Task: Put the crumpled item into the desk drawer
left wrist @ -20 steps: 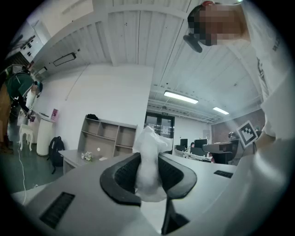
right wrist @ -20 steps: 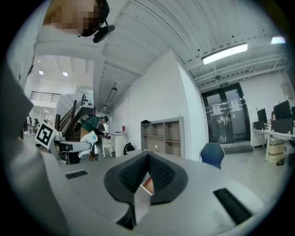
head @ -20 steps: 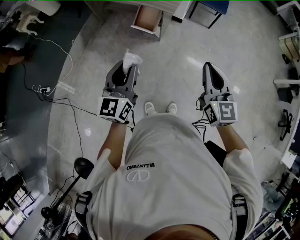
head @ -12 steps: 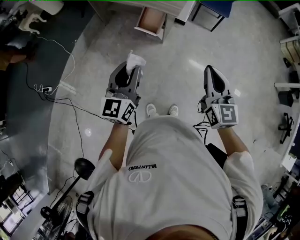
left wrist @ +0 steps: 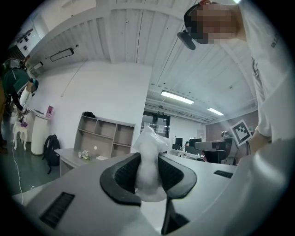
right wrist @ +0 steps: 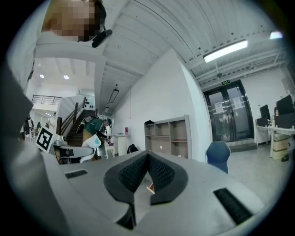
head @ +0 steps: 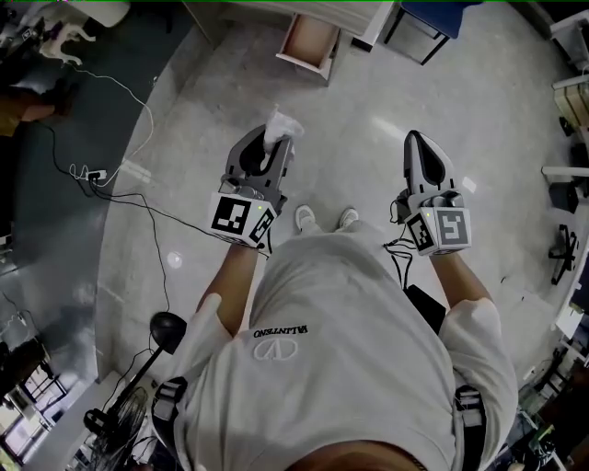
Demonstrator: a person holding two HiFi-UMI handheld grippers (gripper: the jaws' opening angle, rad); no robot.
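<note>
A white crumpled item (head: 280,124) sticks out past the tips of my left gripper (head: 272,145), which is shut on it. In the left gripper view the crumpled item (left wrist: 148,161) is squeezed between the two dark pads (left wrist: 124,177), its top rising above them. My right gripper (head: 416,147) is held level beside it at the right, jaws shut with nothing between them; its pads (right wrist: 159,173) meet at the tips. An open desk drawer (head: 311,41) with a bare brown inside shows ahead at the top of the head view, well beyond both grippers.
I stand on a pale floor; my shoes (head: 304,219) show between the grippers. Cables (head: 129,198) and a power strip (head: 136,171) lie at the left. A blue chair (head: 433,23) stands right of the drawer. A shelf unit (left wrist: 103,138) stands by the far wall.
Both grippers have drifted down and slightly right in the head view, and the open drawer has shifted a little rightward. The crumpled item stays gripped in the left gripper.
</note>
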